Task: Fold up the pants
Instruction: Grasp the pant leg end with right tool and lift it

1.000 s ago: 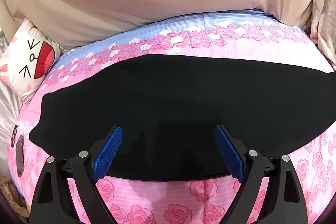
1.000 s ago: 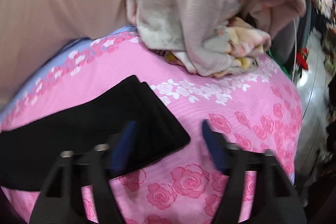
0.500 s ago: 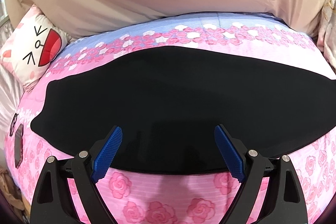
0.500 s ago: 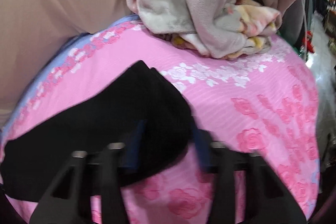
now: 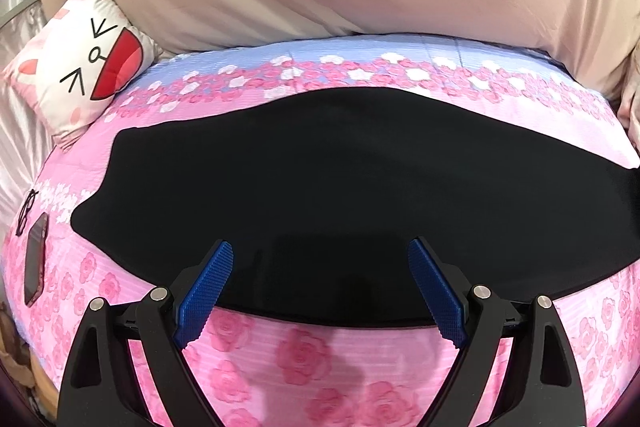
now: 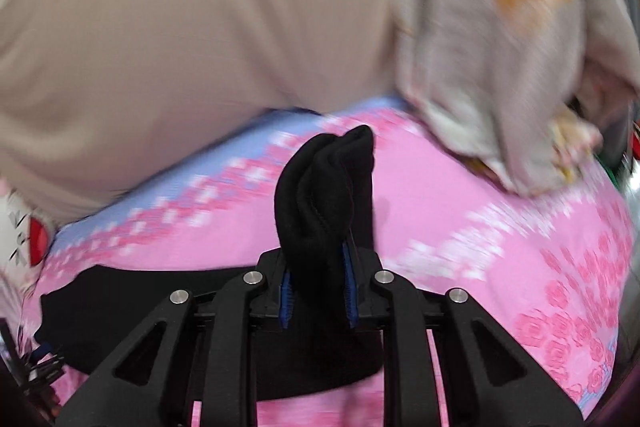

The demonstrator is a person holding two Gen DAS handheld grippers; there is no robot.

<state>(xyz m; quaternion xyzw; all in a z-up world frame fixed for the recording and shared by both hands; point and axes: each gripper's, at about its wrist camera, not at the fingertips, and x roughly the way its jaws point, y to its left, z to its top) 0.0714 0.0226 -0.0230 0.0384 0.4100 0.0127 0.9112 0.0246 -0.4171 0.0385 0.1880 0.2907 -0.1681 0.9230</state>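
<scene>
Right gripper closing, pads pinching bunched pants.

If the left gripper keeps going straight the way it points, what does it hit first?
Most likely the black pants spread on the pink quilt. The open left gripper aims down at their near edge, with nothing between; depth is uncertain.

The right wrist picture is blurry all over. The black pants bunch up between the right gripper pads, so most of each blue pad is hidden. The pile of blankets up and right of it is smeared. In the left wrist picture, the pants run off the right edge.
</scene>
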